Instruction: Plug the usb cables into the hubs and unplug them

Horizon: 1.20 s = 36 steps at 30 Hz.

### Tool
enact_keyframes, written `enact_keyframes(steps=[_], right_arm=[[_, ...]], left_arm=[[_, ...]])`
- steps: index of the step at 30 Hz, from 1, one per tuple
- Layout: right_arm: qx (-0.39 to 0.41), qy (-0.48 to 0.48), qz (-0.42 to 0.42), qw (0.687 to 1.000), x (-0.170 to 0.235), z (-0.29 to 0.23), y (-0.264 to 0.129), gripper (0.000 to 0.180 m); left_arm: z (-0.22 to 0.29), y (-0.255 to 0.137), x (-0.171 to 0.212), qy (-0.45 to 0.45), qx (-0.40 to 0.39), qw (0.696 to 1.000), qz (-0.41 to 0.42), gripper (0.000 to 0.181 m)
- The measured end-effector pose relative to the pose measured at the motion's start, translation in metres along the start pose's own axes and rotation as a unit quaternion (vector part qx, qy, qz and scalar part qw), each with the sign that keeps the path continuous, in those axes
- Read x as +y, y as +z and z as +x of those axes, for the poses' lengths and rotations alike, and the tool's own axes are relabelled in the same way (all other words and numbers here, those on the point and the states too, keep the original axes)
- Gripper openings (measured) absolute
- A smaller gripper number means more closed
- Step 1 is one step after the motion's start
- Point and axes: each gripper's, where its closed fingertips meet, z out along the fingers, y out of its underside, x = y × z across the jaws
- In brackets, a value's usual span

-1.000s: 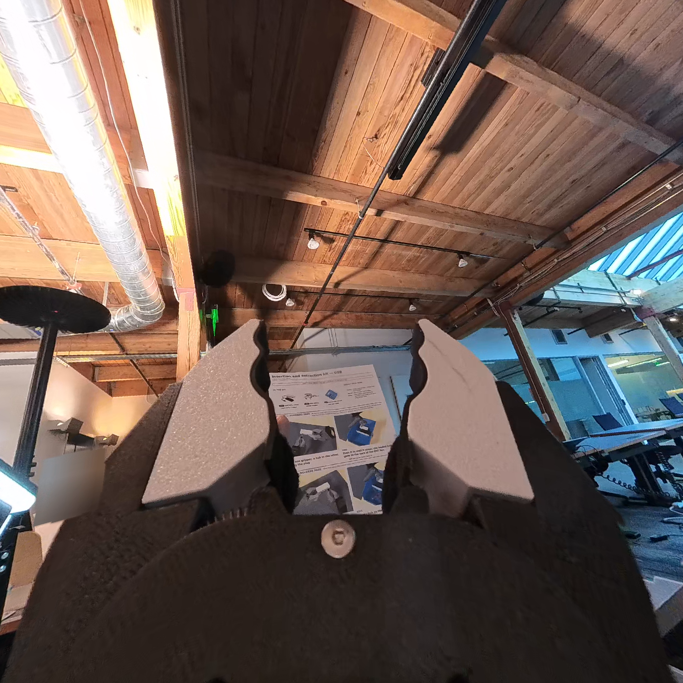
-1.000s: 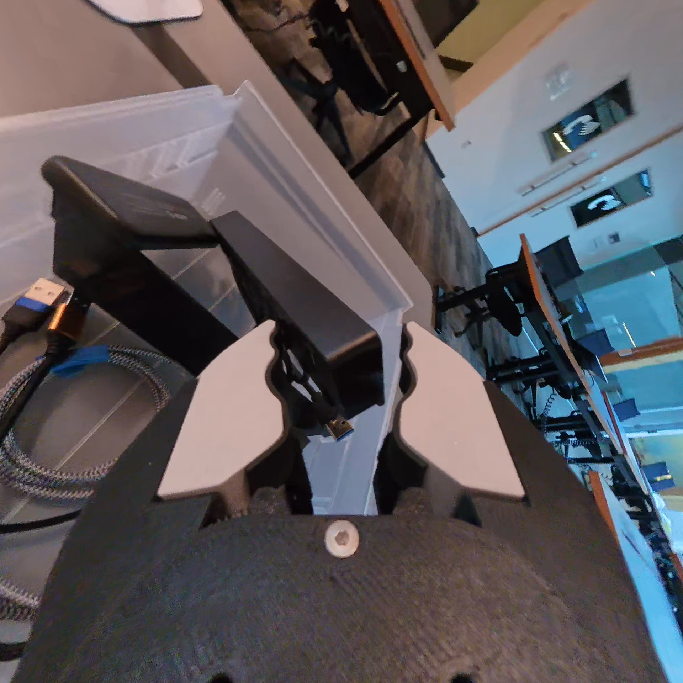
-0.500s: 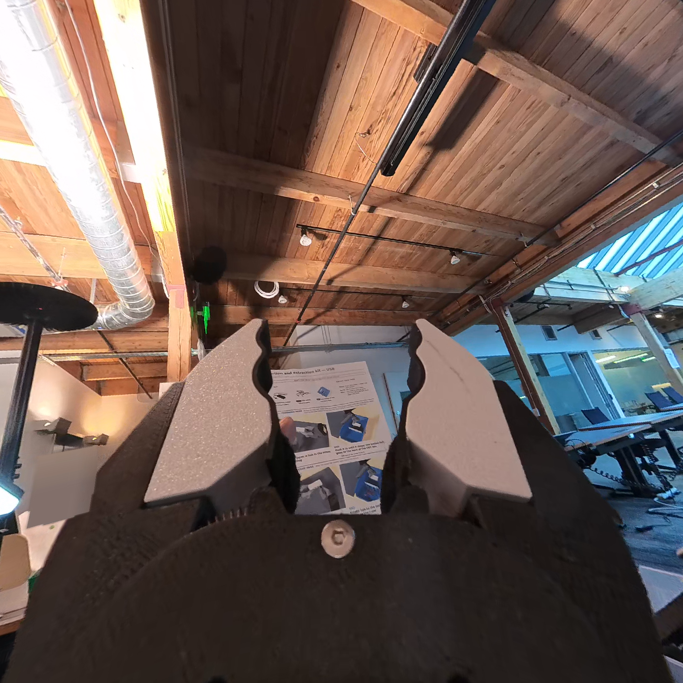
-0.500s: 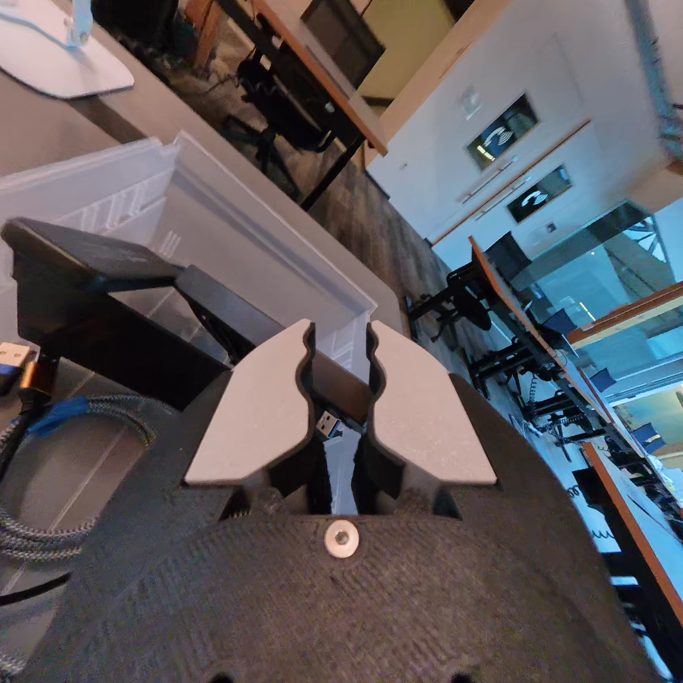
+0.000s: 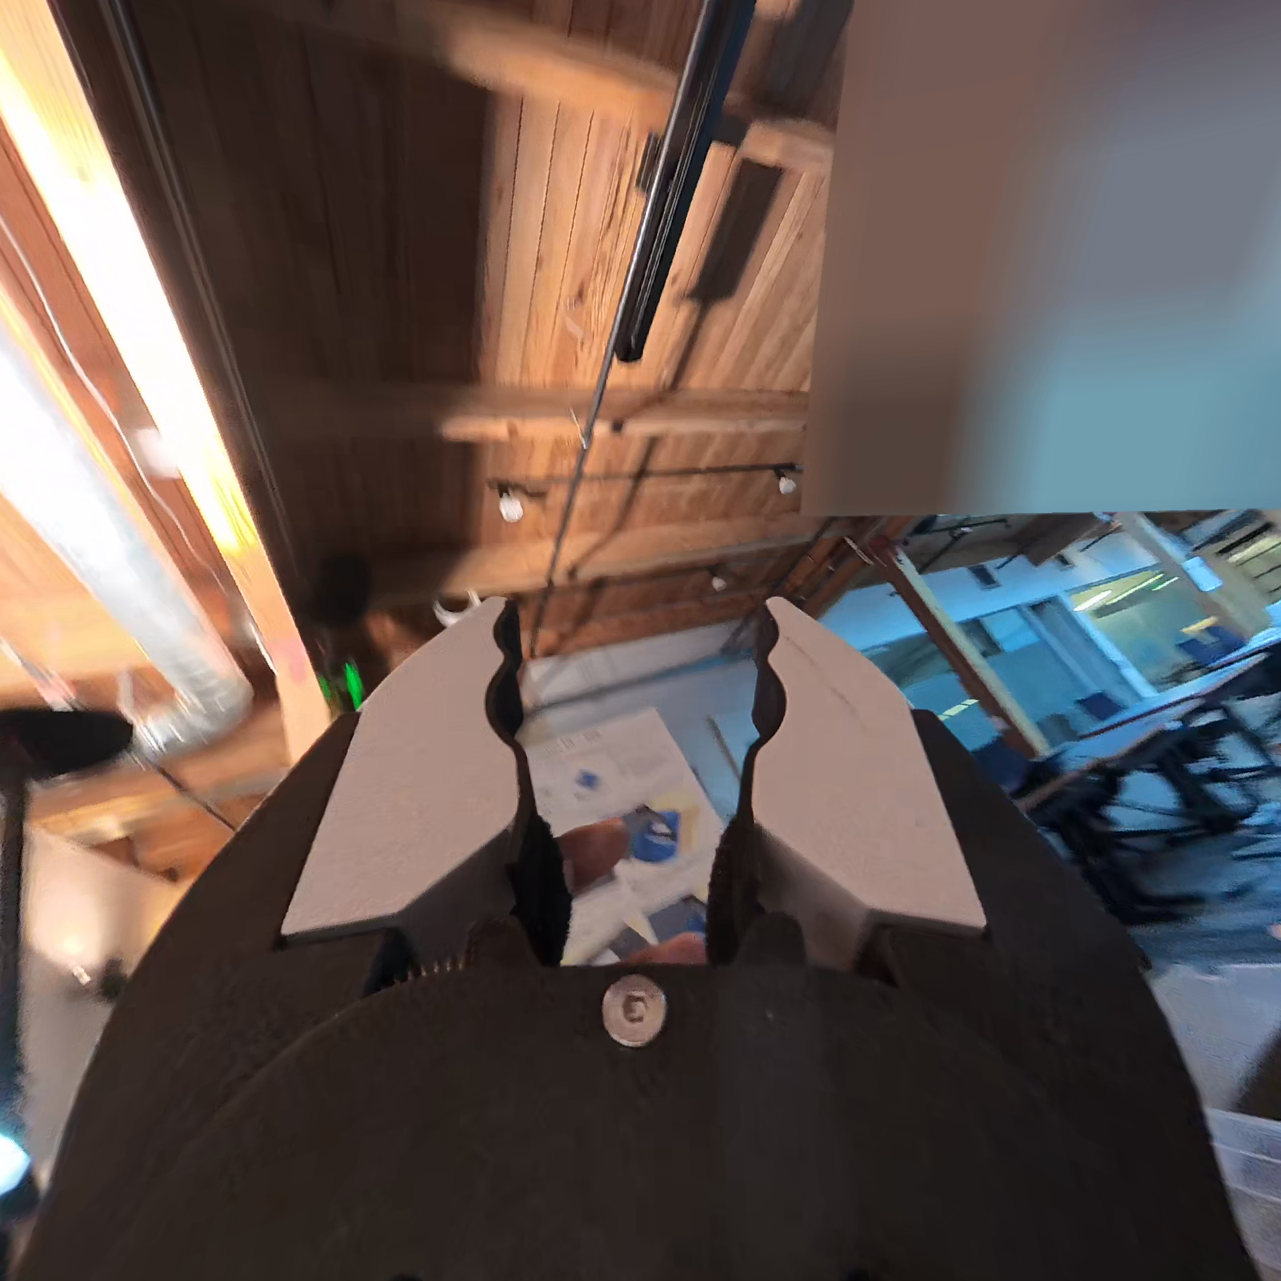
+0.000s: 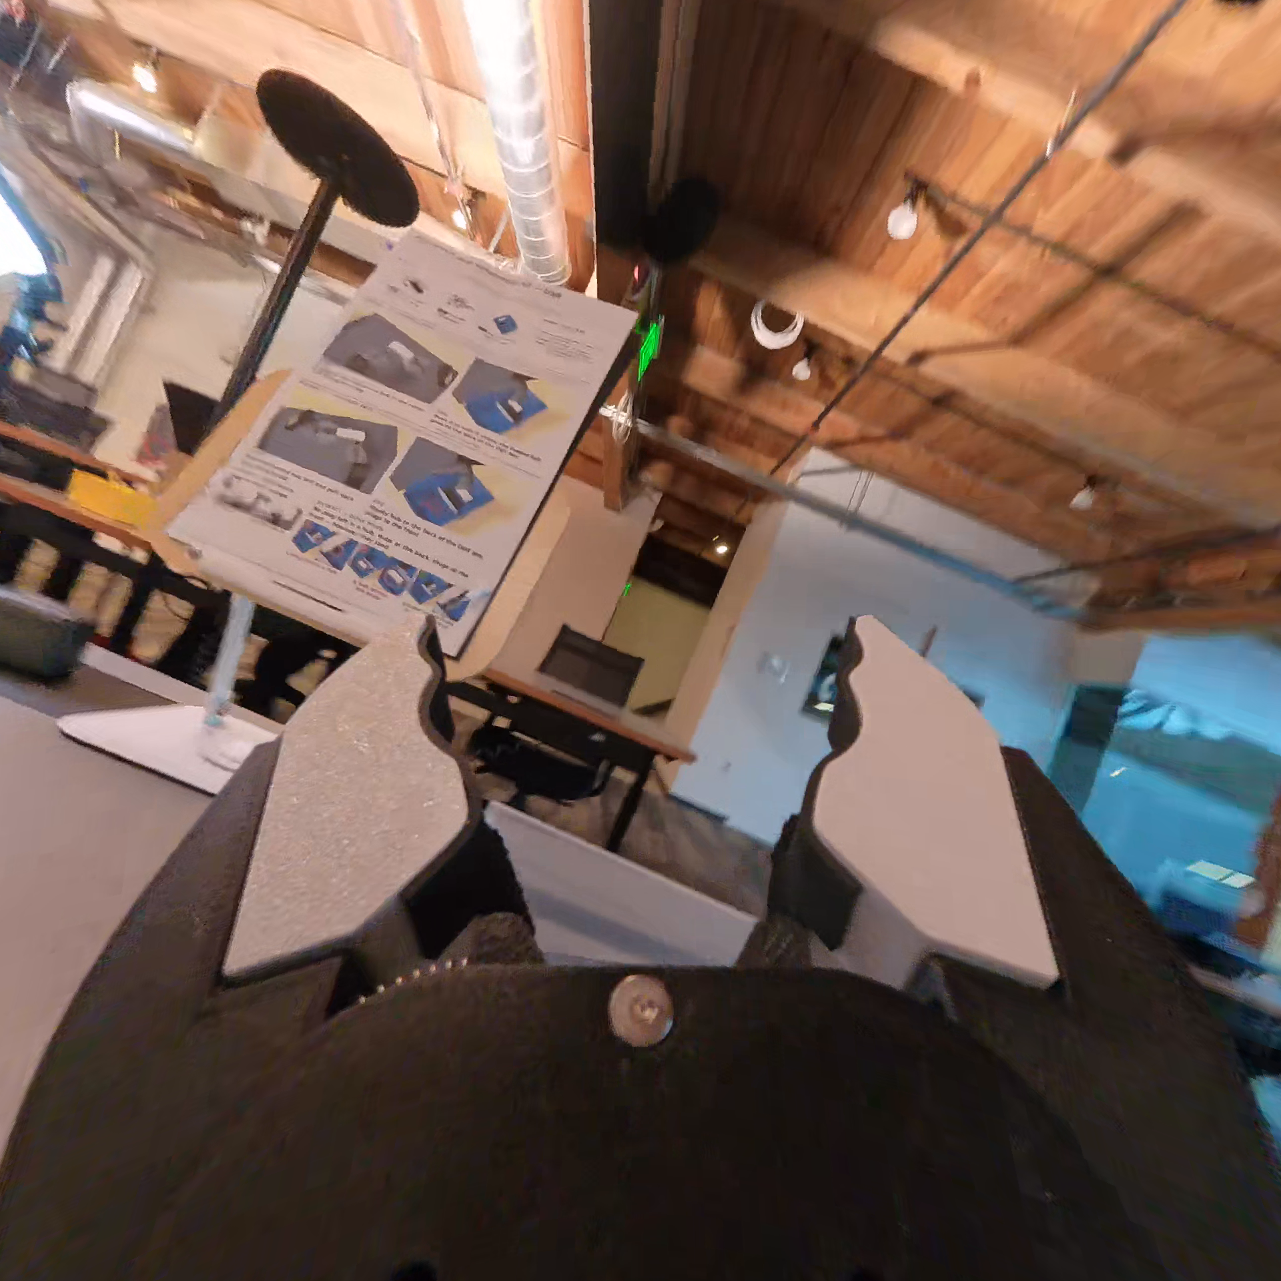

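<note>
USB cables and hubs are not seen in either view, so progress cannot be judged. The black left gripper (image 5: 634, 683) and black right gripper (image 6: 641, 693) are held agape and empty, pointed at the wooden ceiling (image 6: 970, 208), with an illustrated instruction sheet (image 6: 416, 443) at ten o'clock in the right wrist view.

Both grippers tilted upward, holding nothing.
The left gripper (image 5: 636, 624) has its fingers (image 5: 416, 783) parted; the right gripper (image 6: 641, 631) is spread wider.

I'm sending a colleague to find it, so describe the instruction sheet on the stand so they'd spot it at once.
Start at the grey table. A white flat base sits on it, with a thin pole rising to a tilted printed sheet. It is the only paper there, showing photos with blue objects.
</note>
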Motion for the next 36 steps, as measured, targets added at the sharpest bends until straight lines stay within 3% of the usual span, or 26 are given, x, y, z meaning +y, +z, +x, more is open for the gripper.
enact_keyframes(steps=[3,5,8,13,15,17,19,22,26,29,31,33,36], right_arm=[[0.038,-0.126,-0.034,0.991,0.011,0.003,-0.001,0.117],[0.073,-0.177,-0.023,0.981,0.003,0.009,-0.004,0.129],[0.108,-0.178,0.031,0.978,-0.018,0.015,-0.014,0.132],[0.090,-0.129,0.022,0.987,-0.012,0.015,-0.021,0.123],[0.001,-0.098,-0.054,0.994,0.012,-0.005,-0.016,0.099],[-0.111,-0.043,-0.158,0.980,0.035,-0.030,-0.018,0.097],[-0.220,0.030,-0.295,0.929,0.051,-0.054,-0.035,0.108],[-0.326,0.064,-0.471,0.817,0.060,-0.082,-0.084,0.126],[-0.343,0.034,-0.560,0.753,0.072,-0.107,-0.110,0.112],[-0.342,0.037,-0.605,0.718,0.090,-0.126,-0.116,0.075],[-0.329,0.016,-0.624,0.709,0.106,-0.132,-0.116,0.052],[-0.314,-0.022,-0.616,0.722,0.114,-0.137,-0.106,0.029],[-0.290,-0.016,-0.613,0.735,0.114,-0.157,-0.091,0.029]], left_arm=[[0.007,-0.006,-0.016,0.081,0.008,0.995,0.048,0.062],[0.001,-0.017,-0.029,0.185,-0.040,0.977,0.101,0.061],[-0.014,-0.030,-0.041,0.318,-0.115,0.933,0.121,0.059],[-0.039,-0.047,-0.052,0.380,-0.135,0.910,0.093,0.058],[-0.053,-0.054,-0.052,0.372,-0.124,0.917,0.065,0.058],[-0.071,-0.064,-0.054,0.341,-0.120,0.932,0.038,0.058],[-0.091,-0.075,-0.055,0.311,-0.128,0.942,0.001,0.058],[-0.118,-0.094,-0.055,0.292,-0.154,0.943,-0.050,0.057],[-0.143,-0.115,-0.075,0.263,-0.221,0.938,-0.038,0.054],[-0.162,-0.141,-0.111,0.197,-0.305,0.930,0.053,0.052],[-0.176,-0.179,-0.139,0.118,-0.388,0.899,0.167,0.044],[-0.176,-0.224,-0.161,0.056,-0.426,0.856,0.287,0.035],[-0.162,-0.261,-0.188,0.064,-0.419,0.820,0.384,0.030]])
